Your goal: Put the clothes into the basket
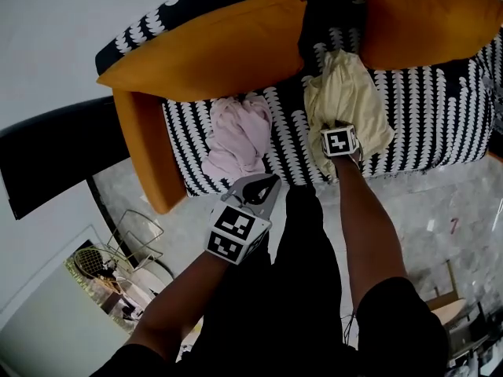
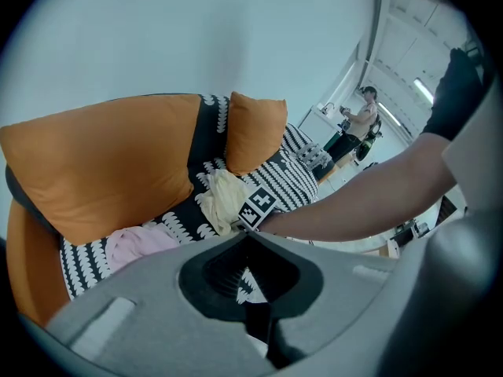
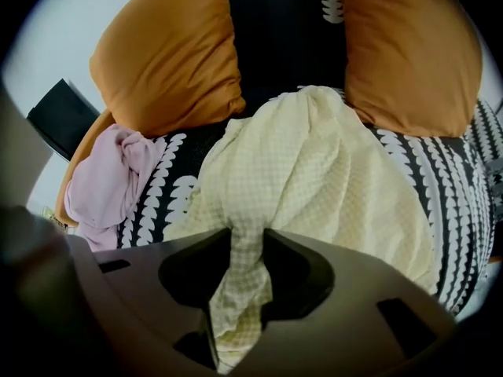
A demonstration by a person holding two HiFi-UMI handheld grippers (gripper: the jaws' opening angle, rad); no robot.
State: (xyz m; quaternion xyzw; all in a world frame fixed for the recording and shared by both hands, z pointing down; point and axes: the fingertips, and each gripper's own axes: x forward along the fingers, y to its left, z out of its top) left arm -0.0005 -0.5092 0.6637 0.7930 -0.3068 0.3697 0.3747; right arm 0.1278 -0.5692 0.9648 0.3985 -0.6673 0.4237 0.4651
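Observation:
A pale yellow checked garment [image 1: 346, 93] [image 3: 314, 163] [image 2: 224, 199] lies on the black-and-white patterned sofa [image 1: 440, 116], between the two orange cushions. My right gripper [image 1: 338, 132] [image 3: 245, 238] points steeply down at the garment's near edge and is shut on a bunched fold of it. To its left on the seat, a pink garment [image 1: 240, 136] [image 3: 106, 179] [image 2: 137, 242] sits crumpled. My left gripper [image 1: 263, 185] [image 2: 247, 234] hangs in front of the sofa's edge, just below the pink garment, shut with nothing between its jaws.
Two orange cushions [image 1: 212, 49] [image 1: 428, 22] lean on the sofa back. An orange armrest [image 1: 145, 151] closes the sofa's left end. A wire-frame basket [image 1: 135, 238] stands on the marble floor at lower left. A person [image 2: 361, 120] stands far off in the room.

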